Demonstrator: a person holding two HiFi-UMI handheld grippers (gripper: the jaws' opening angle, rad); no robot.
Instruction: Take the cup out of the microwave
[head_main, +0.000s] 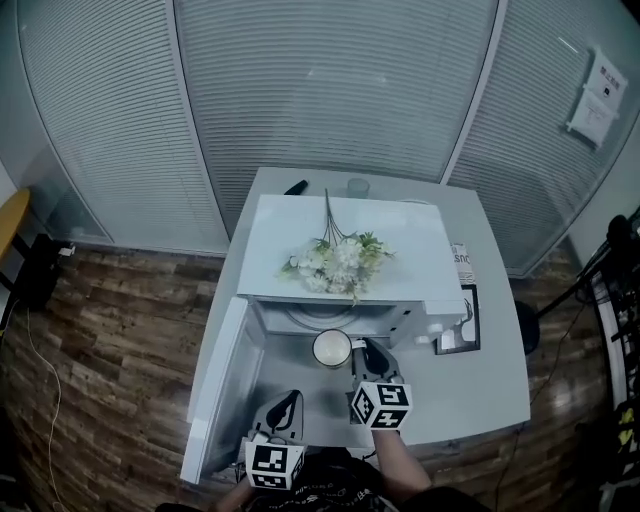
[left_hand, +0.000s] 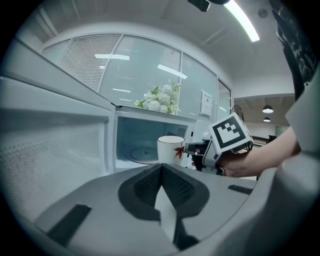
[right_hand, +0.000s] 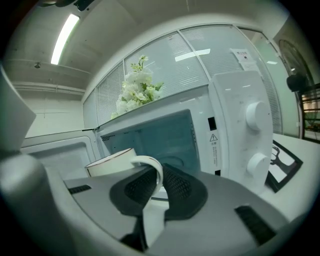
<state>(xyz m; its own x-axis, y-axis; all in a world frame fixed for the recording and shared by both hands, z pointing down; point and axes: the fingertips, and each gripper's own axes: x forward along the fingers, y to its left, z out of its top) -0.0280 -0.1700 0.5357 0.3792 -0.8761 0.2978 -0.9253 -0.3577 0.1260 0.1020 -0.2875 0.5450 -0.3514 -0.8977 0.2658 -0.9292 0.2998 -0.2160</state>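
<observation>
The right claw (right_hand: 159, 175) is clenched on the handle (right_hand: 146, 161) of the cup (right_hand: 107, 165). Its pads pinch the white loop from both sides, so the cup hangs out to one side of the jaws. In the left gripper view the cup sits upright in that grip with a red leaf on its wall, and the person's hand (left_hand: 245, 162) is behind the claw.

From above, the cup is at the mouth of the microwave (head_main: 420, 250), off the turntable (left_hand: 137, 152) and about level with the front lip of the opening. Whether its base has fully cleared the lip, I cannot tell. The door (head_main: 220, 380) stands swung wide on the left. Flowers (head_main: 340, 262) lie on the microwave's top.

The microwave sits toward the far edge of the surface (head_main: 480, 390). That leaves a bare strip along the near edge and toward the near right corner.

The left claw (left_hand: 161, 172) is clenched on nothing, its jaws closed together. It hangs low by the near edge, beside the open door and apart from the cup.

As I judge it, the grasp and the lift off the turntable are done and the withdrawal is most of the way through. What is left is to bring the cup fully clear of the opening, set it down on the bare strip near the front edge, and let go of the handle.
</observation>
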